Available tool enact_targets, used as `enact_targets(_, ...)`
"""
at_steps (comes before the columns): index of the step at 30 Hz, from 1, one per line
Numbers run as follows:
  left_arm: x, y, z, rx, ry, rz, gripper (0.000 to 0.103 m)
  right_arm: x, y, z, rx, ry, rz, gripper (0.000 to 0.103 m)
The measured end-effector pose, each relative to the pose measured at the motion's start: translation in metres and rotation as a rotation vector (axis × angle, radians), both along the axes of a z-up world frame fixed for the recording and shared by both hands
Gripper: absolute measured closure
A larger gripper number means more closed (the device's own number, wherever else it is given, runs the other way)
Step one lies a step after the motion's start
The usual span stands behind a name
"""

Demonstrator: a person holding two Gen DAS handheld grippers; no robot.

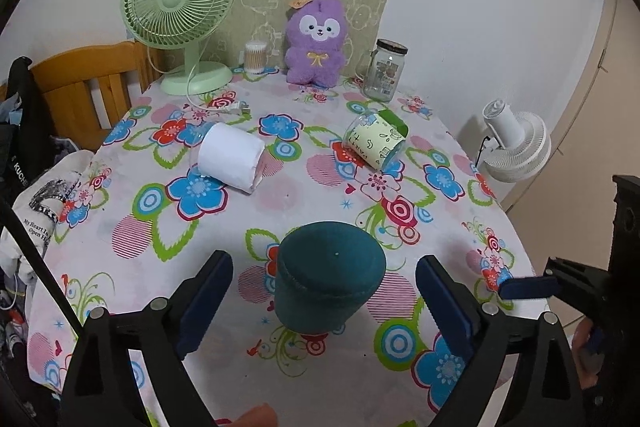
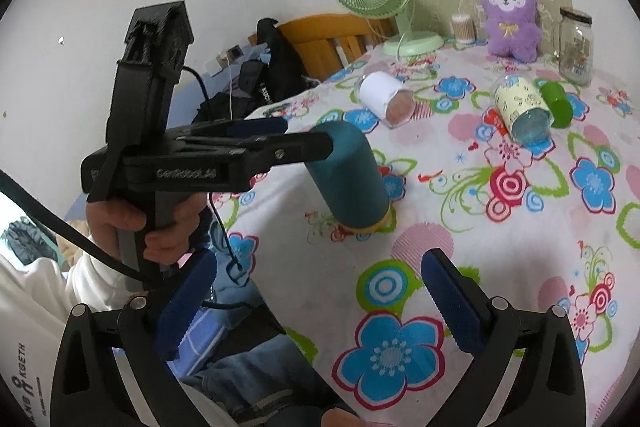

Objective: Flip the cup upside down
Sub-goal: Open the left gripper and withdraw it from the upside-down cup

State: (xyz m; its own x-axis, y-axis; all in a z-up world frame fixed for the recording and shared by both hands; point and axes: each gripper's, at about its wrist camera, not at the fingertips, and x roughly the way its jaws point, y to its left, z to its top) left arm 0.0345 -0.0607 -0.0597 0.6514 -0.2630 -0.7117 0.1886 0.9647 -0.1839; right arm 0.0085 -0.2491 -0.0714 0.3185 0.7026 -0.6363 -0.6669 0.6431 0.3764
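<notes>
Though felt-covered, teal cup cylindrical, inverted.

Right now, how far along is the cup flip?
Done: the teal cup stands on the tablecloth closed end up, so it looks flipped. In hand: nothing; the left gripper straddles it open, the right gripper is open and empty. Left: back away.

Matt felt-like teal cup, floral cloth tablecloth, glossy glass jar.
</notes>
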Motion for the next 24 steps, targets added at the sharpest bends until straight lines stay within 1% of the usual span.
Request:
enact_targets(6,-0.008,0.007,0.009,0.014,-0.014,-0.004,0.006,-0.003,0.005,0.012,0.004,-0.044,-0.002,0.000)
enact_targets(13,-0.015,0.017,0.016,0.034,-0.035,0.021,0.006,-0.007,0.009,0.025,0.009,-0.084,-0.021,0.000)
enact_targets(16,-0.022,0.022,0.022,0.043,-0.071,0.046,0.004,-0.008,0.010,0.033,0.007,-0.111,-0.066,0.000)
enact_targets(20,-0.032,0.027,0.029,0.048,-0.117,0.076,0.001,-0.015,0.011,0.045,-0.008,-0.159,-0.168,0.000)
enact_targets(24,-0.039,0.031,0.033,0.048,-0.138,0.086,0.000,-0.025,0.014,0.055,-0.016,-0.201,-0.236,0.000)
